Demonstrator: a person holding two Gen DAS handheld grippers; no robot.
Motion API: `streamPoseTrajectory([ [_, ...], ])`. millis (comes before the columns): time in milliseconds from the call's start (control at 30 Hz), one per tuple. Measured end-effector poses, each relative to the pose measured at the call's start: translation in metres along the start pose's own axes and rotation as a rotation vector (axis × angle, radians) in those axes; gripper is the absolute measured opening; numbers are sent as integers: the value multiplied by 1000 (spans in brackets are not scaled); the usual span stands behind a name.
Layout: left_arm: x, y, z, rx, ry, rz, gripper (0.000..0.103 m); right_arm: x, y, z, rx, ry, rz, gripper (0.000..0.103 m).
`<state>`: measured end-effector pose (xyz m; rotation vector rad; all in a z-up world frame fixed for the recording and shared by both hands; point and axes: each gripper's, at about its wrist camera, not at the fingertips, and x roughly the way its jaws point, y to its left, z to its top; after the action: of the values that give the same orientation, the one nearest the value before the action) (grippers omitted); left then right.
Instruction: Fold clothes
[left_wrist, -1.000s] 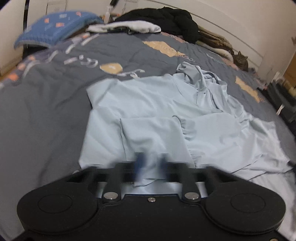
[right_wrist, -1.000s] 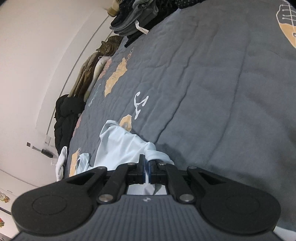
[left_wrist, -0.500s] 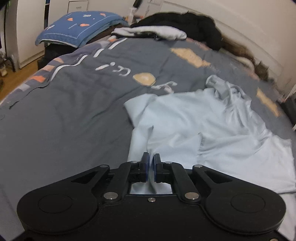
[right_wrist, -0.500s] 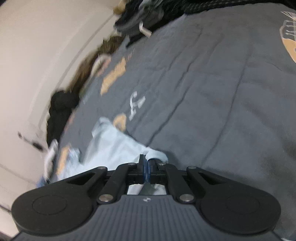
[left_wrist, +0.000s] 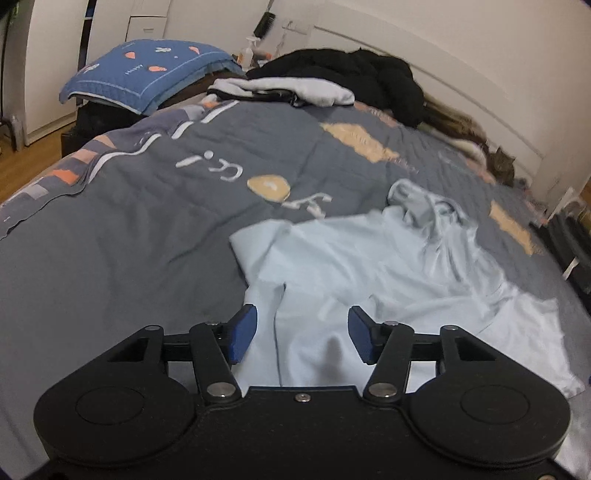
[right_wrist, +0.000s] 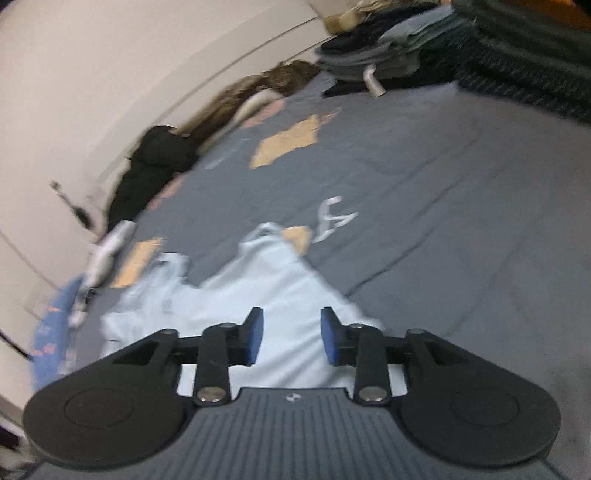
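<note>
One pale blue shirt (left_wrist: 388, 273) spread on grey quilt (left_wrist: 129, 236).
Left gripper (left_wrist: 302, 334) and right gripper (right_wrist: 291, 341) opening, gripping nothing; beyond, one blue pillow (left_wrist: 147, 72), possibly one cat (left_wrist: 500, 168).

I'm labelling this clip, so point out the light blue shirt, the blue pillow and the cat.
light blue shirt (left_wrist: 354, 266): left wrist view, flat middle of the fabric.
blue pillow (left_wrist: 147, 70): left wrist view, top face.
cat (left_wrist: 500, 168): left wrist view, its head.

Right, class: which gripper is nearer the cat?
Right, probably. The right gripper hangs over the cat-side part of the shirt, cat ahead; the left gripper is over the opposite edge, cat far to its right.
</note>
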<state>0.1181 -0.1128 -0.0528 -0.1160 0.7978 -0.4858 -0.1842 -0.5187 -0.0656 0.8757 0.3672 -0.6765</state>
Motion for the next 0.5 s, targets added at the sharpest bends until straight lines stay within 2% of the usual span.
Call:
streamPoseTrajectory([
  [33,3,-1,-2,7,4,5,50,2,3,-3,-5,12,10,35],
  [100,9,-3,-6,15,24,-2,33,6,9,-8,-19,32,21,36],
  [133,11,-4,-8,22,32,-6,19,7,12,-11,-25,41,31,36],
  [167,11,-6,-9,33,36,-8,10,8,16,-13,-31,51,47,37],
  [233,9,-10,-10,57,33,-11,4,10,22,-17,-44,72,79,37],
  [367,-5,-17,-8,122,-70,14,1,12,35,-26,-79,94,113,39],
  [400,-10,-22,-8,163,-113,41,1,12,37,-28,-82,103,120,39],
  [500,-23,-47,-14,409,-237,162,2,13,41,-33,-81,120,130,39],
])
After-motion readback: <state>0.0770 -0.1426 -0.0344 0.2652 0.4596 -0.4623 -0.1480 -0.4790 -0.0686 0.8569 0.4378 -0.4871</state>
